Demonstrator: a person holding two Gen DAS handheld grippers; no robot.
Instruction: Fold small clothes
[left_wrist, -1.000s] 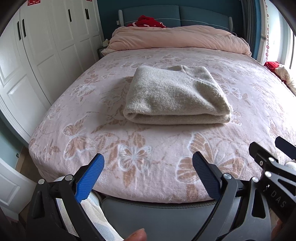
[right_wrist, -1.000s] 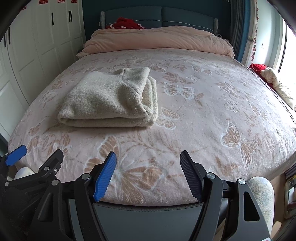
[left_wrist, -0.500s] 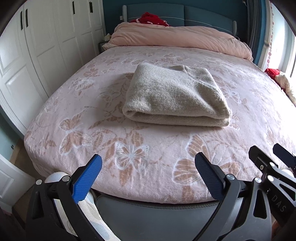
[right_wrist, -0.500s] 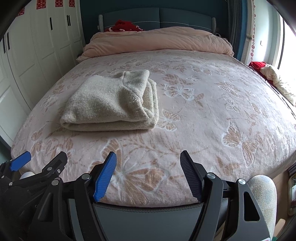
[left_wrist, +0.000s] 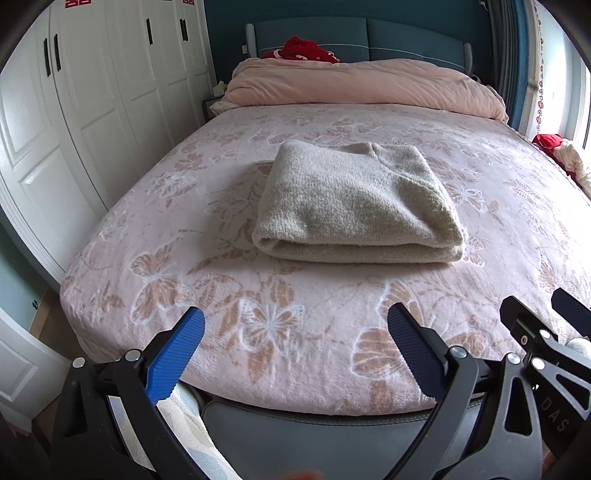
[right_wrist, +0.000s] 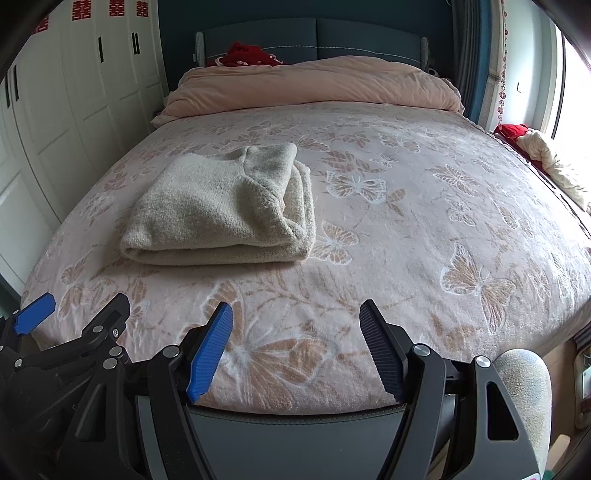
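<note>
A beige knitted sweater (left_wrist: 354, 206) lies folded into a thick rectangle on the pink butterfly bedspread (left_wrist: 184, 258); in the right wrist view the sweater (right_wrist: 221, 210) sits left of centre. My left gripper (left_wrist: 295, 325) stands open over the bed's near edge, well short of the sweater, with nothing between its fingers. My right gripper (right_wrist: 295, 321) is open too, empty, at the near edge and to the right of the sweater. Each gripper shows at the other view's lower corner.
A rolled pink duvet (left_wrist: 362, 85) lies against the blue headboard, with a red item (left_wrist: 306, 48) behind it. White wardrobe doors (left_wrist: 92, 92) line the left side. Red and cream clothes (right_wrist: 543, 155) lie beside the bed on the right. A dark padded footboard (right_wrist: 295, 428) runs below the grippers.
Both views have shifted slightly, so the sweater sits a little lower and nearer in the frames. The sweater itself has not moved and both grippers stay open.
</note>
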